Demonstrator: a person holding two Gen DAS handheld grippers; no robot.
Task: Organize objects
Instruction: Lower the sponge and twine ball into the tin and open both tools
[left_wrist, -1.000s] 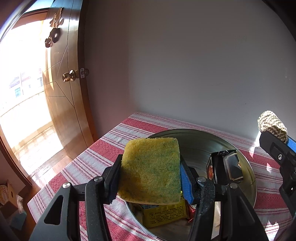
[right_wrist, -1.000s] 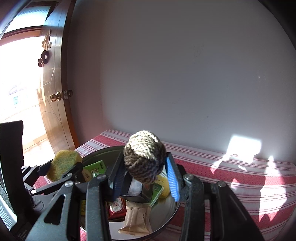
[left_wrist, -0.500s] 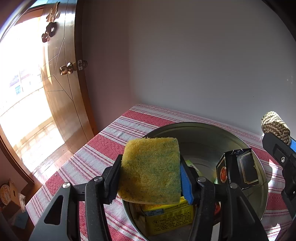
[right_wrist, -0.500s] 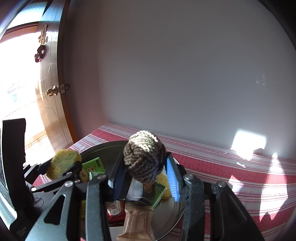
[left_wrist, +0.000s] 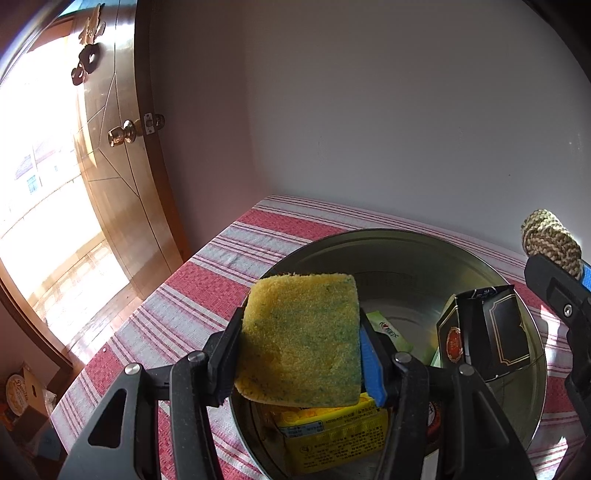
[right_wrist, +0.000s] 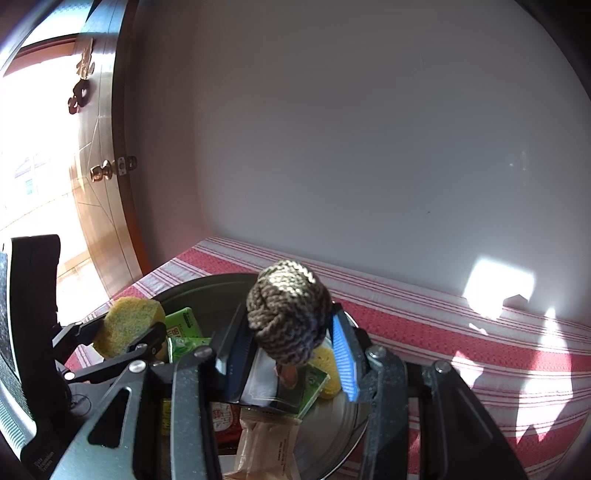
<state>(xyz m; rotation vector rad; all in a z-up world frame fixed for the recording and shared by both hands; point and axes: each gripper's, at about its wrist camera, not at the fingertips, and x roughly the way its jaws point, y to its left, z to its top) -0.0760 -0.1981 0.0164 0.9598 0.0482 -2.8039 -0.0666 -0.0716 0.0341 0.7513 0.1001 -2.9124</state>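
My left gripper (left_wrist: 301, 354) is shut on a yellow-green sponge (left_wrist: 301, 336) and holds it above the near left rim of a round metal bowl (left_wrist: 406, 247); the sponge also shows in the right wrist view (right_wrist: 127, 325). My right gripper (right_wrist: 288, 343) is shut on a brown woven rope ball (right_wrist: 288, 314), held over the bowl (right_wrist: 207, 284); the ball shows at the right edge of the left wrist view (left_wrist: 550, 242). In the bowl lie a black box (left_wrist: 491, 343), a yellow packet (left_wrist: 332, 432), green packets (right_wrist: 183, 325) and a tan snack packet (right_wrist: 262, 443).
The bowl stands on a table with a red-and-white striped cloth (left_wrist: 207, 284), set against a plain wall. A wooden door (left_wrist: 114, 177) with a brass knob (left_wrist: 120, 134) stands open at the left. Striped cloth (right_wrist: 461, 332) stretches to the right of the bowl.
Both grippers have risen and drawn back a little with their loads, so more of the bowl and its contents shows. Both grips are unchanged.
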